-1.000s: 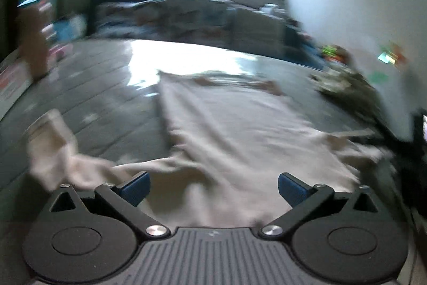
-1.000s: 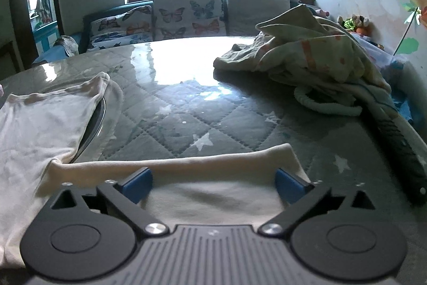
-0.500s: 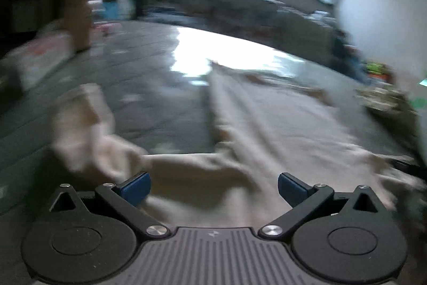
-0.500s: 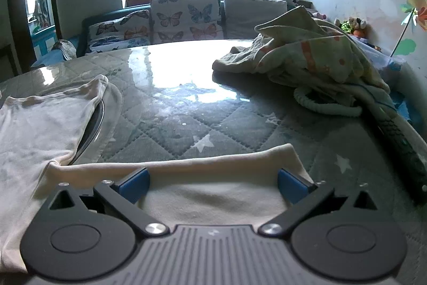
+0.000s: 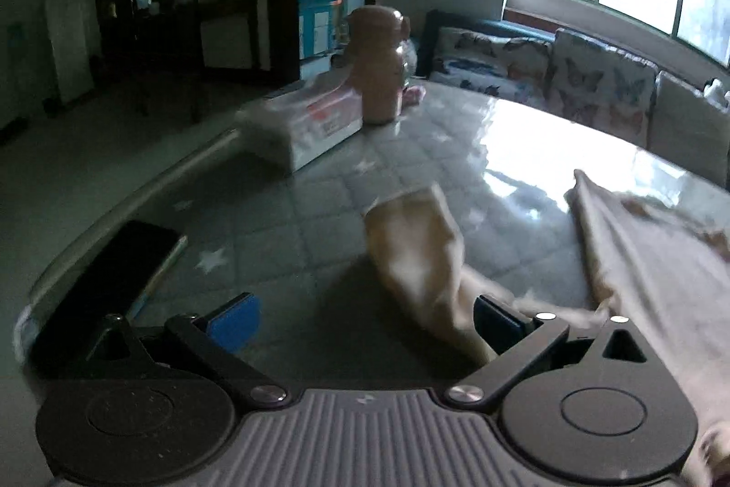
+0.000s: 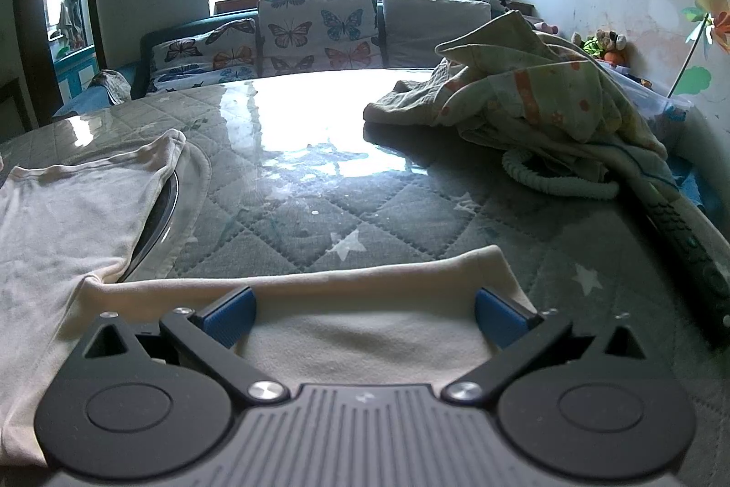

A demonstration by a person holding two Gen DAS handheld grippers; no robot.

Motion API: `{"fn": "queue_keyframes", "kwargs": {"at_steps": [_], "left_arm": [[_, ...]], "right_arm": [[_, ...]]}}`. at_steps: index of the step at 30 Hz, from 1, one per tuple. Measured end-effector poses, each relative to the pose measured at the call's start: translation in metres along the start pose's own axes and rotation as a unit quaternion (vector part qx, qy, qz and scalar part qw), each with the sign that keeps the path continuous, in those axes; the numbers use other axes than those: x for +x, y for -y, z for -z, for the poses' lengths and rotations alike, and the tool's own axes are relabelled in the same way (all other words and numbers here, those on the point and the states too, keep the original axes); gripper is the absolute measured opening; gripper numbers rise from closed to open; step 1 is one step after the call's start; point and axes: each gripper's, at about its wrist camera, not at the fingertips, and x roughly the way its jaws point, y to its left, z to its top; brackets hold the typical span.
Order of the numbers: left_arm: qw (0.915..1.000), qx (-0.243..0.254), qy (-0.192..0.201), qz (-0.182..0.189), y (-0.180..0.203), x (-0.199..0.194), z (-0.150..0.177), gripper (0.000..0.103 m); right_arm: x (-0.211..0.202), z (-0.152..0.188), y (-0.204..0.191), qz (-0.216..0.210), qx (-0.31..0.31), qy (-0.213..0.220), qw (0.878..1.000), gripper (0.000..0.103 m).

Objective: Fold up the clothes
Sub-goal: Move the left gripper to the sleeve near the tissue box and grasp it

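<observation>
A cream long-sleeved shirt (image 5: 638, 259) lies flat on the quilted grey table. Its left sleeve (image 5: 419, 249) sticks out across the table in the left wrist view, reaching to my left gripper's right finger. My left gripper (image 5: 365, 322) is open and empty, low over the table just left of that sleeve. In the right wrist view the shirt's body (image 6: 64, 213) lies at the left and its right sleeve (image 6: 365, 322) runs across under my right gripper (image 6: 365, 320), which is open with the sleeve between its fingers.
A dark phone (image 5: 114, 272) lies by the table's left edge. A tissue box (image 5: 310, 126) and a pink bottle (image 5: 378, 67) stand at the far left. A heap of patterned clothes (image 6: 538, 99), a white cord (image 6: 556, 181) and a remote control (image 6: 684, 240) lie at the right.
My left gripper has swung left from over the shirt's body to the left sleeve and the table's left side. The right gripper has barely moved.
</observation>
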Motion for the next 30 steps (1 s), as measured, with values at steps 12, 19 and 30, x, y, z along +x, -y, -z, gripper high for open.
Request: {"fn": "queue_keyframes", "kwargs": {"at_steps": [12,19,30], "left_arm": [[0.9960,0.053,-0.006,-0.071,0.010,0.029,-0.018,0.100],[0.9877,0.058,-0.016,-0.144,-0.016,0.032,-0.013,0.100],[0.9929,0.012,-0.002,-0.118,-0.059,-0.003,-0.011,0.097]], "right_arm": [[-0.001,0.000,0.000,-0.001,0.002,0.001,1.000,0.103],[-0.001,0.001,0.000,-0.001,0.001,0.002,1.000,0.103],[-0.001,0.001,0.000,0.001,0.001,0.002,1.000,0.103]]}}
